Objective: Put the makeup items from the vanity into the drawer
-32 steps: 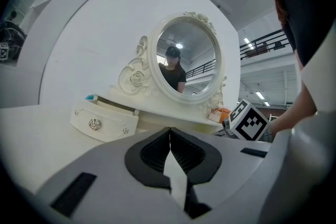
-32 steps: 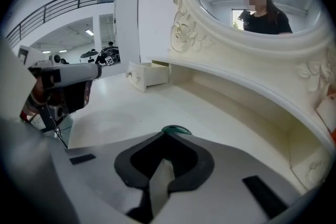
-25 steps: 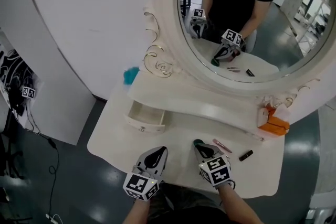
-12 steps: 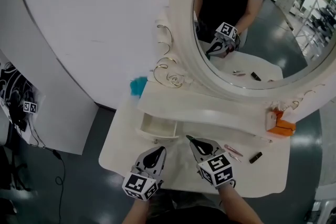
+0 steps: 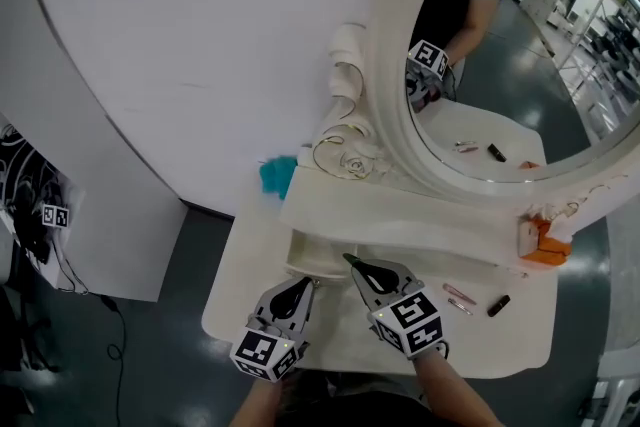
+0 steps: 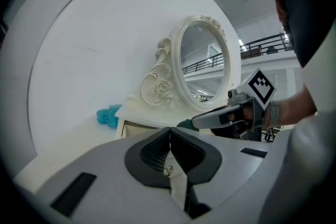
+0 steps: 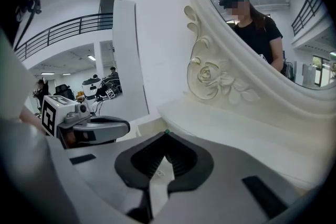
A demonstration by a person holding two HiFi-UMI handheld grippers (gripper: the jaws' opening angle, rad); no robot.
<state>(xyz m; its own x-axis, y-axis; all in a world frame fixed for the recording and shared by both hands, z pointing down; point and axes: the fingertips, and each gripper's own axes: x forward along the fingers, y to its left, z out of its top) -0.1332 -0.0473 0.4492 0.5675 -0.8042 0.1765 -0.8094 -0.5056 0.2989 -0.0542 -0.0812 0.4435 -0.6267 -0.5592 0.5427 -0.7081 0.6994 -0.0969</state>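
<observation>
Right gripper (image 5: 352,262) pinching green item (image 6: 186,124) | left gripper (image 6: 169,130) pressed together, empty | centre your tip over open drawer (image 5: 308,261) before releasing.

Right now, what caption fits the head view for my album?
Right gripper holds a small green item by the open drawer of the cream vanity; left gripper sits alongside, jaws shut.

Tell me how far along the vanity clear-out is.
Done: the drawer stands open; its contents are not visible. In hand: the right gripper is shut on a small green item, near the drawer; the left gripper is shut, empty. Left: a pink item and a black tube lie on the vanity top.
</observation>
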